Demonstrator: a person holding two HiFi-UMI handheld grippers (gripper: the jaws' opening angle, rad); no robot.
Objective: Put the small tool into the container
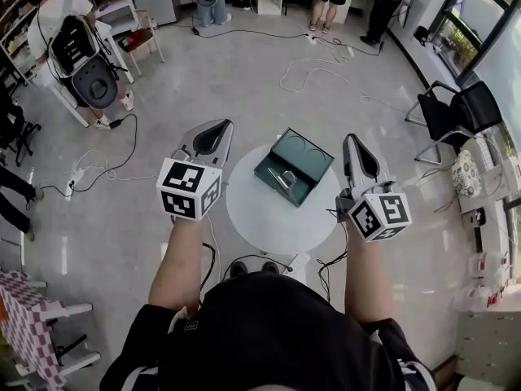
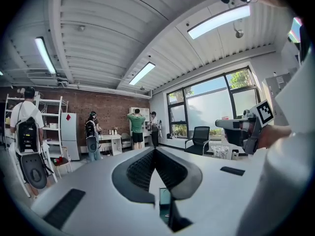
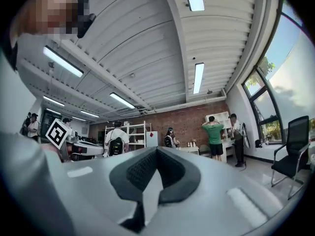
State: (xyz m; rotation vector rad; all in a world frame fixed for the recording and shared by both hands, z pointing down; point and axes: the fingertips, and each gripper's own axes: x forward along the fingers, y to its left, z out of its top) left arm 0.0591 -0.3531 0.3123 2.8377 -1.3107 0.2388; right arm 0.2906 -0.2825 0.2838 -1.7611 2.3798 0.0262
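Fingers of the left gripper press together, empty, left of the green container. Right gripper fingers likewise, right of it.

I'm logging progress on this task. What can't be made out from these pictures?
- Head view: the grey item in the container is too small to identify as the tool.
- Gripper views: the left gripper and right gripper aim across the room; their own bodies block almost everything below, including the table.
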